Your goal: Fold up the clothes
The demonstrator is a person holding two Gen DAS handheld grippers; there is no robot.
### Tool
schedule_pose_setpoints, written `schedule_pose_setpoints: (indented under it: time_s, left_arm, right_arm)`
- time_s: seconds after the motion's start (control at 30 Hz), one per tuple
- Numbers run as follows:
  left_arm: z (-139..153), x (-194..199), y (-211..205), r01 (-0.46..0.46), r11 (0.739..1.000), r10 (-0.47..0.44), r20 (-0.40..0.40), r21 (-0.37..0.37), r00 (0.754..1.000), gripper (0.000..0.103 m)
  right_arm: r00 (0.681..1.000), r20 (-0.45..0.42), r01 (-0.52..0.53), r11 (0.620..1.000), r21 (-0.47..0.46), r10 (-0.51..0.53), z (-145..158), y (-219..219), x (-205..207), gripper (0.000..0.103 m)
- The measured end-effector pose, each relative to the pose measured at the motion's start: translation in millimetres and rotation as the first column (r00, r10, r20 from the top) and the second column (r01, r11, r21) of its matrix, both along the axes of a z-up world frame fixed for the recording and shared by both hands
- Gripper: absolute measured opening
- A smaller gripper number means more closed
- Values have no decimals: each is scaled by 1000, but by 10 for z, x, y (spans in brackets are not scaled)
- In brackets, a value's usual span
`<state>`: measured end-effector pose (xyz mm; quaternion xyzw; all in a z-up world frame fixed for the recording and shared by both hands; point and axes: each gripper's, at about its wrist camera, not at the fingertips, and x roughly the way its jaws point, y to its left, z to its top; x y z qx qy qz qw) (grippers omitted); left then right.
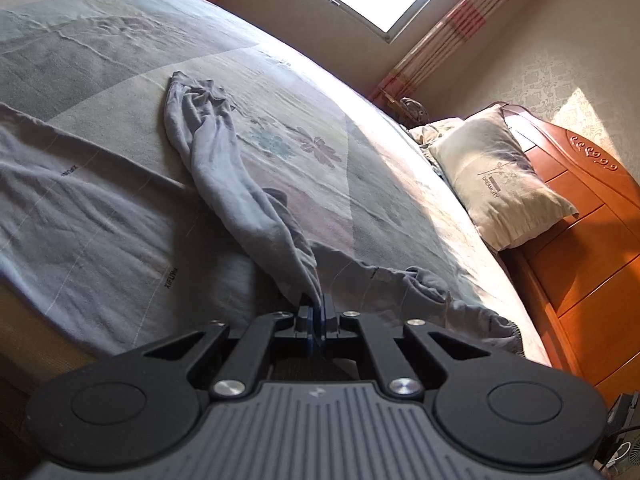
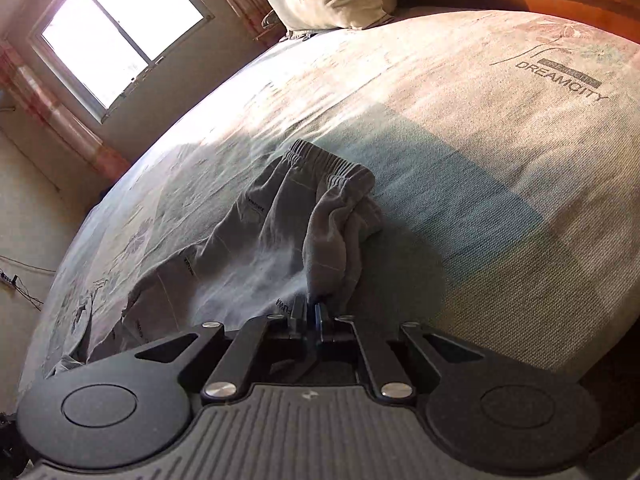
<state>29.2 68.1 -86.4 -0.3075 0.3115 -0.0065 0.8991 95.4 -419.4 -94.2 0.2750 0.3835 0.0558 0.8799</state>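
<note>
A pair of grey cotton trousers (image 2: 256,240) with an elasticated waistband is spread across the bed, thin pale lines and small printed lettering being visible on the fabric. In the left wrist view one grey leg (image 1: 216,168) is seen bunched and twisted into a rope-like strand running away over the cover, with a further fold of the cloth (image 1: 424,284) lying just to the right. The near end of that strand is pinched by the left gripper (image 1: 318,312), whose blue-padded jaws are pressed together on the fabric. In the right wrist view a gathered fold below the waistband (image 2: 320,160) is clamped between the nearly closed jaws of the right gripper (image 2: 310,308). The garment is supported by a pale woven bed cover (image 2: 480,160) printed with flowers and blocks of colour. A cream pillow (image 1: 496,176) is propped against an orange wooden headboard (image 1: 592,208). A bright window (image 2: 116,28) flanked by pink striped curtains (image 1: 448,36) is set in the far wall.
</note>
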Motion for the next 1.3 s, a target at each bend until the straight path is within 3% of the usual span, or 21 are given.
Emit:
schedule_pose_setpoints:
  time_s: [0.1, 0.23, 0.43, 0.6, 0.73, 0.87, 1.03, 1.23, 1.3]
  left_arm:
    - [-205, 31, 21, -8, 1000, 9, -73, 9, 997, 2]
    - [-250, 9, 59, -8, 1000, 7, -70, -10, 998, 2]
    - [-194, 5, 67, -8, 1000, 8, -58, 0, 998, 2]
    - [-92, -13, 111, -19, 1000, 19, -24, 17, 1000, 2]
    - [-263, 39, 122, -37, 999, 35, -77, -28, 996, 2]
    - [-271, 19, 127, -41, 998, 38, -62, -46, 997, 2]
    - [-236, -47, 169, -30, 998, 27, -49, -61, 998, 2]
    - [-187, -48, 184, 44, 998, -48, -84, -42, 995, 4]
    - [-122, -54, 222, 85, 996, -87, -111, -23, 990, 10]
  right_arm:
    - [1000, 18, 2, 1000, -9, -2, 29, 2, -93, 11]
    - [995, 94, 48, 998, -27, -46, 194, -111, -189, 18]
    - [994, 88, 62, 997, -43, -58, 172, -226, 140, 19]
    - [996, 58, 75, 986, -151, -67, 154, -164, 207, 19]
    - [985, 167, 86, 956, -279, -40, 495, 39, -2, 19]
    - [961, 221, -98, 950, -295, 168, 792, 430, 36, 22]
    - [898, 174, -333, 884, -329, 403, 767, 1159, 348, 22]
    - [870, 89, -432, 836, -338, 486, 562, 1753, 797, 22]
    - [861, 63, -454, 819, -350, 504, 549, 1852, 910, 27]
